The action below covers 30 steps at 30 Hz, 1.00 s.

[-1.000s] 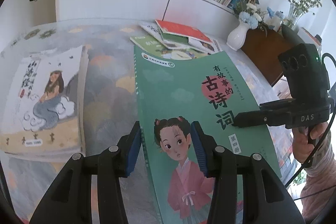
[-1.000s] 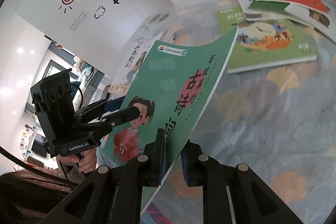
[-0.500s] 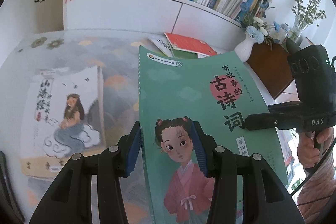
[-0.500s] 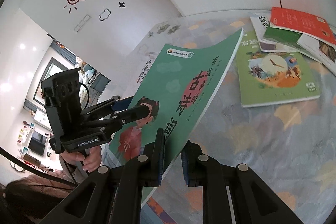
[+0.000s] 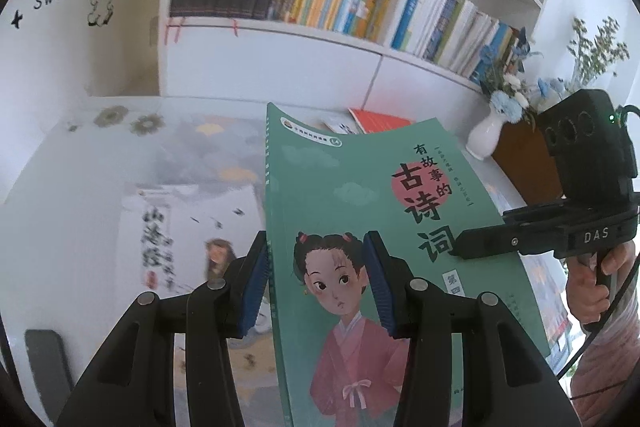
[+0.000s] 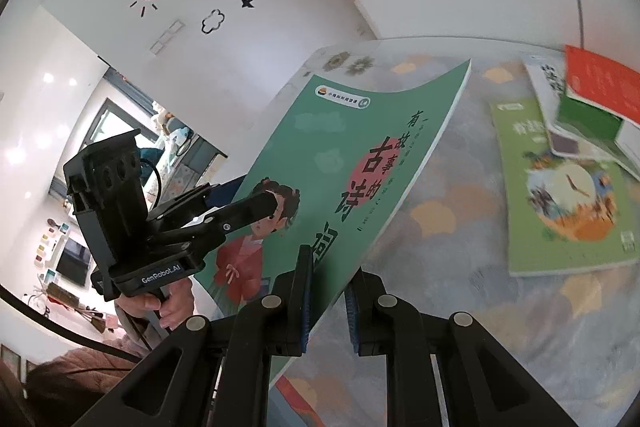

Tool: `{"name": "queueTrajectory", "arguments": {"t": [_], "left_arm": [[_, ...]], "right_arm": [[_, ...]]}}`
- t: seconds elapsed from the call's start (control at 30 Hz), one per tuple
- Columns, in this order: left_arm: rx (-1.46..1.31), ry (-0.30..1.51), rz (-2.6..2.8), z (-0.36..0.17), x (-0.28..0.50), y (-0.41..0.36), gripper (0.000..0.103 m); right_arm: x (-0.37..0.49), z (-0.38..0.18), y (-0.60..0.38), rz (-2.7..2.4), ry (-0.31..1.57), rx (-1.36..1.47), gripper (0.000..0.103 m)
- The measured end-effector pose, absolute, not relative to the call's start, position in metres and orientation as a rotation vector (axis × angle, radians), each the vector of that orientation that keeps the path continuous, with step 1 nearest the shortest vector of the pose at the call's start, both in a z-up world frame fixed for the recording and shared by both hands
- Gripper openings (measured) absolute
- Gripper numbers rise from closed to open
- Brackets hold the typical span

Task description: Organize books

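Book: the green paperback with a girl in a pink robe on its cover (image 5: 384, 227) is rising off the table, the bookshelf (image 5: 280, 31) at 12 o'clock now looming closer than a second ago.
Right gripper (image 6: 328, 301): pinching the book's page edge.
Left gripper (image 5: 316, 291): straddling the spine edge; whether its pads are pressing, I cannot tell.
Meaning: probably heading for shelving; other books are waiting at 2 o'clock.

Teal-green book (image 5: 372, 211) with a red disc, black characters and a girl in a pink robe. Black grippers with blue pads (image 5: 256, 287). Table (image 6: 460, 267) cloth grey-blue with orange and yellow fan motifs. Beyond the book, a red-orange book (image 6: 600, 83) and a light-green book (image 6: 560, 195).
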<state>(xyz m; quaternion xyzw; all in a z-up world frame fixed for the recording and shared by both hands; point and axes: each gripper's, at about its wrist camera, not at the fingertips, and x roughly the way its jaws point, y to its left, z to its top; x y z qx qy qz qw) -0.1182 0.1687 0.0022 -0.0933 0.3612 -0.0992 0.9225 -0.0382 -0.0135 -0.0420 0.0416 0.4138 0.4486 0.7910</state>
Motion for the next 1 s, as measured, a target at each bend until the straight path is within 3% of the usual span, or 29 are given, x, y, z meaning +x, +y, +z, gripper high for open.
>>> {"name": "queueTrajectory", "arguments": {"t": [0.33,1.0], "left_arm": [[-0.188,0.738,-0.173,-0.007,-0.107,0.224,0.043],[-0.215,0.881,-0.052,-0.087,-0.076,0.293,0.043]], "right_arm": [[-0.007,-0.049,0.048,1.024,0.936,0.082,0.015],[0.041,-0.114,0.144,0.979,0.994,-0.051,0.017]]}}
